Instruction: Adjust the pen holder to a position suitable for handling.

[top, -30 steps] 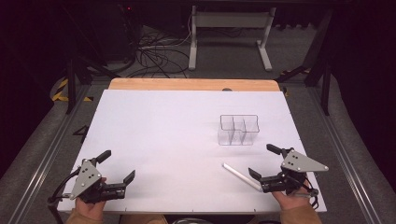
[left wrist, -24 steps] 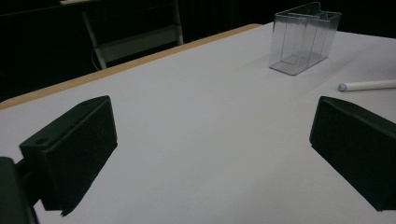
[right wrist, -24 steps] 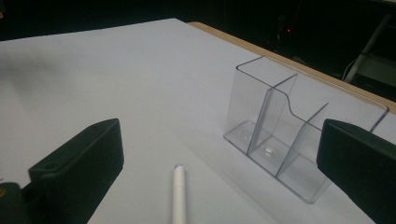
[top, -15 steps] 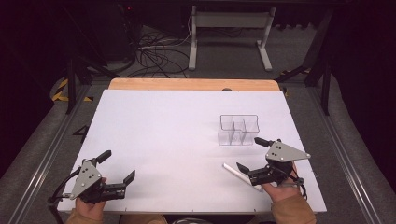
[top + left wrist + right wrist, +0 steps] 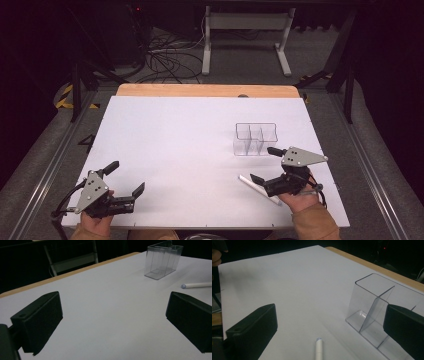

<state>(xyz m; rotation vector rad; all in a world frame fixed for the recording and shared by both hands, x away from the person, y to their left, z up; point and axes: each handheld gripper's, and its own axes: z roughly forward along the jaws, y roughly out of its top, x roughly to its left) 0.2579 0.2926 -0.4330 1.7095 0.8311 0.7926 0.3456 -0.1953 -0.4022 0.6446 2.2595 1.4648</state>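
A white pen point(image 5: 257, 187) lies on the white table near the front right. A clear divided container point(image 5: 256, 139) stands upright just behind it. My right gripper point(image 5: 264, 164) hovers open over the pen's near end, one jaw close to the container's front right corner. In the right gripper view the pen point(image 5: 319, 350) points up between the wide jaws of the right gripper point(image 5: 328, 327), with the container point(image 5: 374, 315) to the right. My left gripper point(image 5: 127, 176) rests open at the front left, nothing between its jaws. The left gripper view shows the left gripper point(image 5: 113, 317), the far container point(image 5: 162, 260) and the pen point(image 5: 197, 285).
The white sheet point(image 5: 190, 135) covers most of the table, with a wooden strip point(image 5: 205, 90) along the far edge. Past it, a dark floor holds cables point(image 5: 165, 55) and a white table frame point(image 5: 245, 35). The other hand point(image 5: 217, 255) shows at the right gripper view's top left.
My right gripper has moved left and forward from the table's front right corner, over the pen and closer to the container. The left gripper has stayed put.
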